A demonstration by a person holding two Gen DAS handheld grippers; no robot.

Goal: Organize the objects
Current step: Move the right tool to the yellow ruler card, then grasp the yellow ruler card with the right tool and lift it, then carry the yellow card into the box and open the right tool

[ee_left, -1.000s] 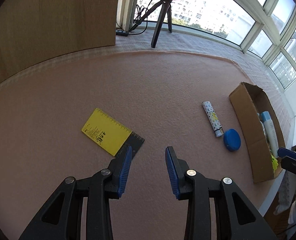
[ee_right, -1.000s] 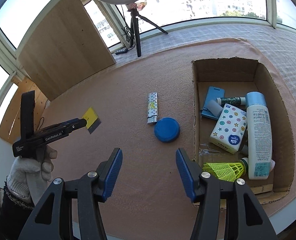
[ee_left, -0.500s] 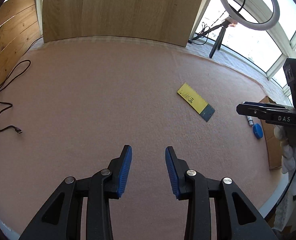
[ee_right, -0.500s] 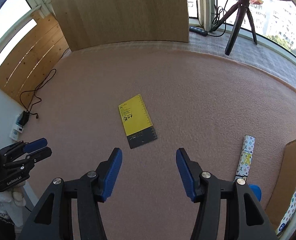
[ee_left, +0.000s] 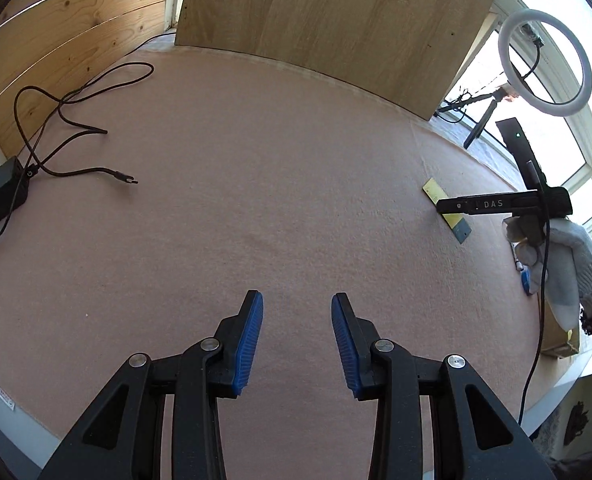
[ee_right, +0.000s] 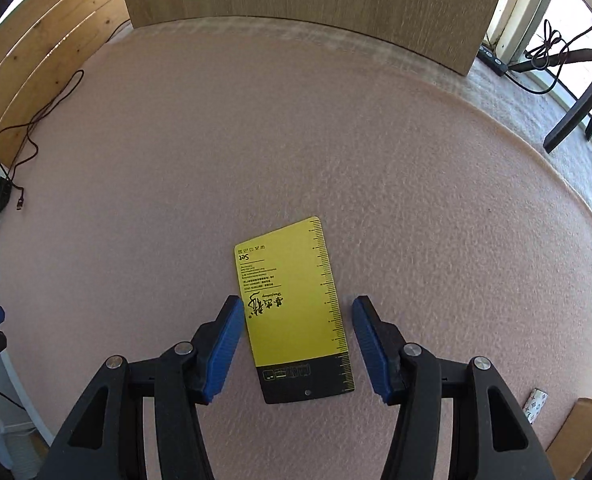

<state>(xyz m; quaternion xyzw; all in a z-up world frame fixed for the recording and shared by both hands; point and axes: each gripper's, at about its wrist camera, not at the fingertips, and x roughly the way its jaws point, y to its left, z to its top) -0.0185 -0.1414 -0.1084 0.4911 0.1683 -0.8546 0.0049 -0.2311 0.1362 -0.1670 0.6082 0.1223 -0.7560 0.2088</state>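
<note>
The yellow card (ee_right: 291, 304) lies flat on the table (ee_right: 336, 140), between the spread fingers of the right tool (ee_right: 298, 344). It looks thin, light and stiff, so it should be pinched across its long edges. The left tool (ee_left: 297, 340) hangs spread and empty, well apart.

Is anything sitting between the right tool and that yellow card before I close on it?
Nothing visible. The right tool is open with the yellow card lying flat on the pink mat between its fingers; only bare mat shows either side.
</note>
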